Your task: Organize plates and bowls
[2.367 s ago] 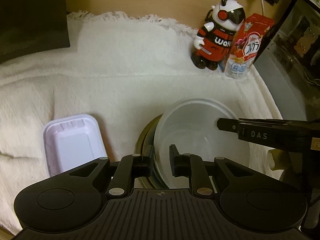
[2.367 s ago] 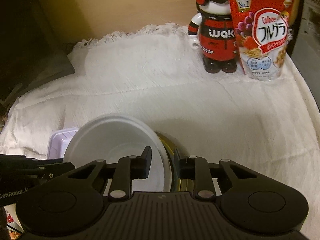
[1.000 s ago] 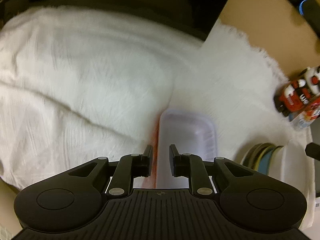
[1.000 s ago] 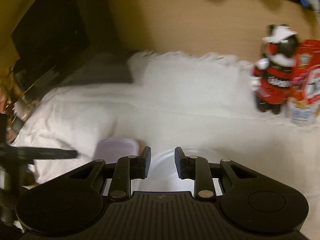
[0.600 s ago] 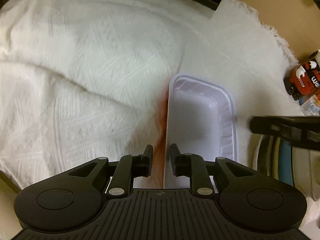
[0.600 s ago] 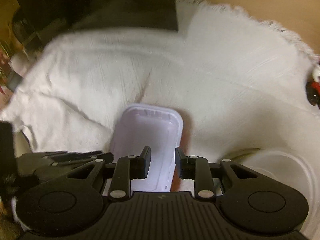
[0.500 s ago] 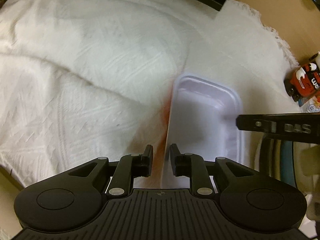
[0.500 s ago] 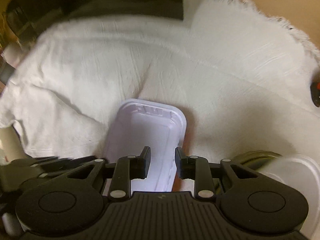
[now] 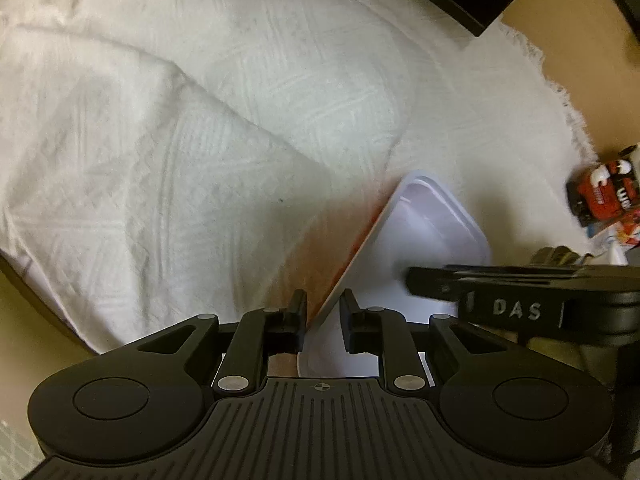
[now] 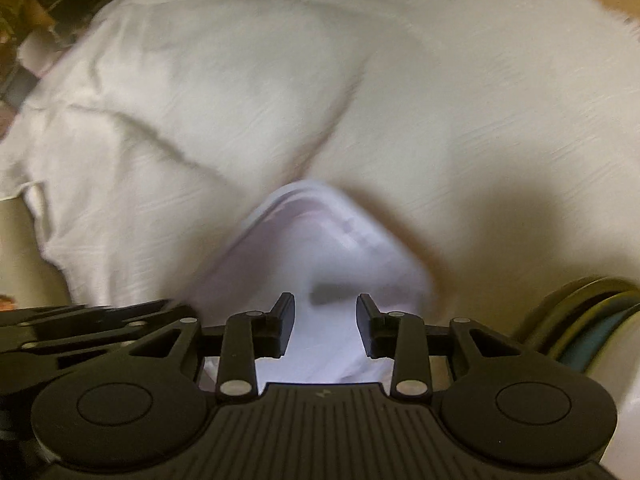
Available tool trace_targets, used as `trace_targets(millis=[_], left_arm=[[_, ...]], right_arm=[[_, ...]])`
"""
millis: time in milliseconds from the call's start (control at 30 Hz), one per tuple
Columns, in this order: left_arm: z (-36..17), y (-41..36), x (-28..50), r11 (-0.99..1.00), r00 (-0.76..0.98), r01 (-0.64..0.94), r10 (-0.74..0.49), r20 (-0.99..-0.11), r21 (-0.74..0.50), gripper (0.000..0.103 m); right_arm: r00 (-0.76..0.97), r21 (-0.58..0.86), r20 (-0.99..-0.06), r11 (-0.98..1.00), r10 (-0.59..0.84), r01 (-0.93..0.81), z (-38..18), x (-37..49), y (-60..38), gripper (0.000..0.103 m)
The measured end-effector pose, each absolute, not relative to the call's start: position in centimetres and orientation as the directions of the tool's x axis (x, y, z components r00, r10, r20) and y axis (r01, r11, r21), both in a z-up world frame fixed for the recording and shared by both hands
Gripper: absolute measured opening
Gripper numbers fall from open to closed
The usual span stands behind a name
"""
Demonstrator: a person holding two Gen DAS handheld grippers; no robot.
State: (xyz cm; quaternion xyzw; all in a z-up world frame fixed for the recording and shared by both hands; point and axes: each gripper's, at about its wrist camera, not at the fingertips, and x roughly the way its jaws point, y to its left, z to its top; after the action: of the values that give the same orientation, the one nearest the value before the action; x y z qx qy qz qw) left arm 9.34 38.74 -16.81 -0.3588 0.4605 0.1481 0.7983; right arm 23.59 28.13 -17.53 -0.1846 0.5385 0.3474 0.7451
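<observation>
Your left claw point(image 9: 323, 316), its jaws narrow and closing, straddles the near left rim of the pale lilac tray point(image 9: 432, 240), though you cannot tell whether the pads press it; only this view shows the right claw's finger reaching in from 3 o'clock over the tray, and the red toy figure point(image 9: 604, 196) far off at 2 o'clock. Your right claw point(image 10: 325, 322), jaws opening, hovers over the same tray point(image 10: 320, 248) with nothing gripped, and only here do stacked plates point(image 10: 592, 320) show at 4 o'clock. A rumpled white cloth point(image 9: 192, 140) covers the desk.
</observation>
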Motion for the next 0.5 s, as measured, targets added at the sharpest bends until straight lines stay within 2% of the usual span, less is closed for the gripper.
trace_targets(millis=[100, 267, 500], left_arm=[[-16.3, 38.7, 8.9, 0.697, 0.554, -0.559, -0.089, -0.828, -0.450, 0.019], [-16.0, 38.7, 8.7, 0.696, 0.548, -0.571, -0.070, -0.833, -0.435, 0.019], [-16.0, 38.4, 9.2, 0.718, 0.539, -0.564, -0.056, -0.840, -0.409, 0.019]], right_arm=[[0.153, 0.141, -0.920, 0.672, 0.360, -0.727, -17.4, 22.9, 28.1, 0.034], [0.283, 0.033, -0.888, 0.663, 0.363, -0.748, -15.8, 22.5, 27.4, 0.034], [0.296, 0.048, -0.890, 0.717, 0.346, -0.695, -14.8, 24.8, 25.7, 0.034]])
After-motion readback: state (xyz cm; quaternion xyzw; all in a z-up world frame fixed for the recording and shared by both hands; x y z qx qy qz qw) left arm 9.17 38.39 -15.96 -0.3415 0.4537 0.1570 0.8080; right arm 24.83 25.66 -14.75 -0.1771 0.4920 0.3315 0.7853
